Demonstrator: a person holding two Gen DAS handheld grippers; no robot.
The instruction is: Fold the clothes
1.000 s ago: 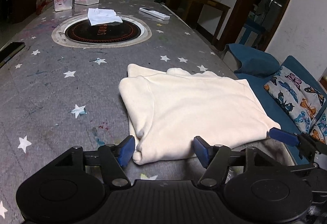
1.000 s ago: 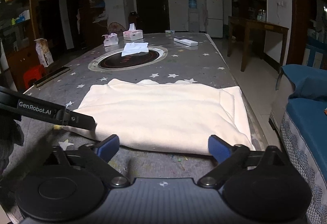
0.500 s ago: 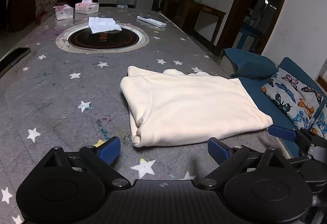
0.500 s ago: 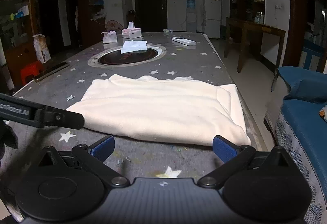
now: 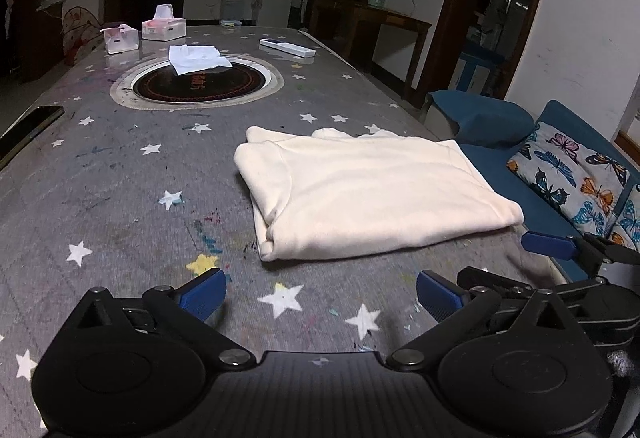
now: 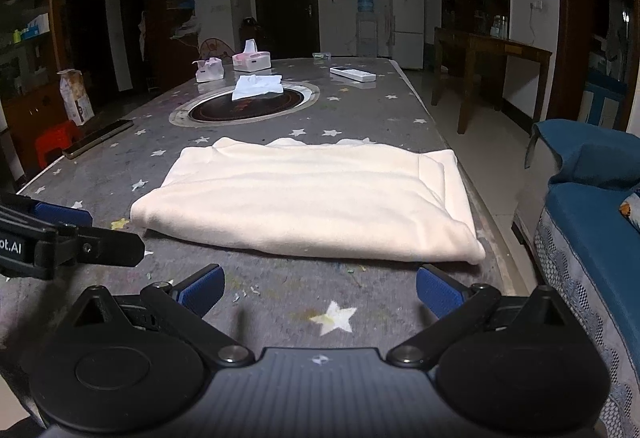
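A cream garment (image 5: 372, 194) lies folded into a flat rectangle on the grey star-patterned table (image 5: 120, 198), near its right edge. It also fills the middle of the right wrist view (image 6: 312, 202). My left gripper (image 5: 320, 296) stands open a short way in front of the garment's near edge, with nothing between its blue pads. My right gripper (image 6: 320, 290) is open too, just short of the garment's near fold and holding nothing. The right gripper's blue finger (image 5: 548, 244) shows at the right of the left wrist view. The left gripper's finger (image 6: 60, 216) shows at the left of the right wrist view.
A round inset hotplate (image 5: 196, 84) carries a white cloth (image 5: 196, 58). Beyond it are two tissue boxes (image 5: 164, 28) and a white remote (image 5: 286, 47). A dark phone (image 5: 28, 128) lies at the table's left edge. A blue sofa with butterfly cushions (image 5: 572, 166) stands beside the table on the right.
My left gripper opened, let go of the garment's near edge and drew back. The right gripper also drew back. The garment stays folded on the table.
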